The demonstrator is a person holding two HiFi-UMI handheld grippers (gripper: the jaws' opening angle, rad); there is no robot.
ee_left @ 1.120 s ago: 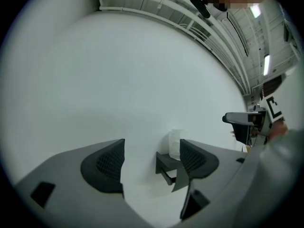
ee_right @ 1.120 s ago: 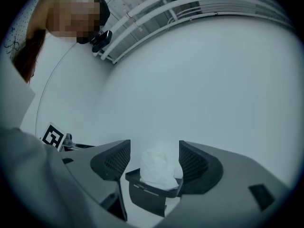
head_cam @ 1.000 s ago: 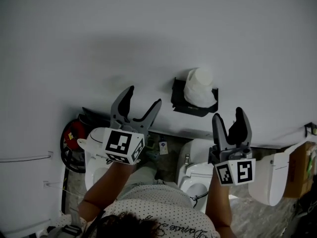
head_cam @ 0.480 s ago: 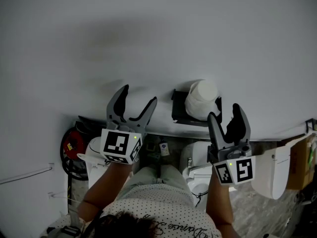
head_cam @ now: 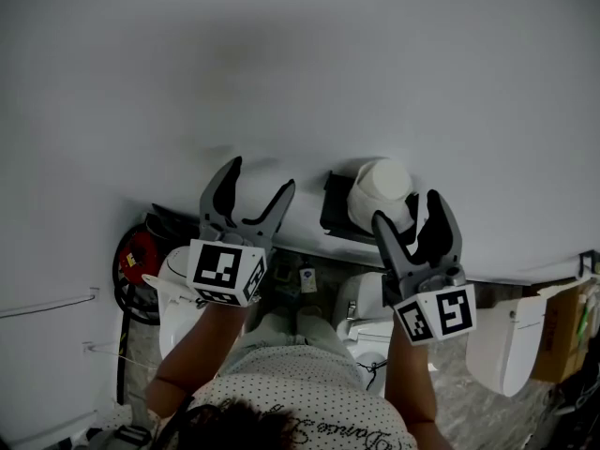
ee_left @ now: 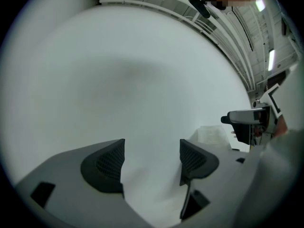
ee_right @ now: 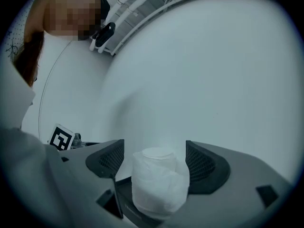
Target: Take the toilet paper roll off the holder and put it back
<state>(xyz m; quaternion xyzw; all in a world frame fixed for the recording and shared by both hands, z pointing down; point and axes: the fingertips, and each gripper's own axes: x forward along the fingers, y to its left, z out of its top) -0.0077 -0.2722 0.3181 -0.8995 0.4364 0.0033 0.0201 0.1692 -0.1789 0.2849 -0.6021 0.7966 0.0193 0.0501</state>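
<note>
Right gripper view: toilet paper roll loose between just-widened jaws

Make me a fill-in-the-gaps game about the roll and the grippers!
The roll sits on a ____ holder on the wall.
The right gripper, whose jaws have just been opening, has the ____ between them.
The jaws of the left gripper are apart, with ____ between them.
Missing words: black; roll; nothing.
</note>
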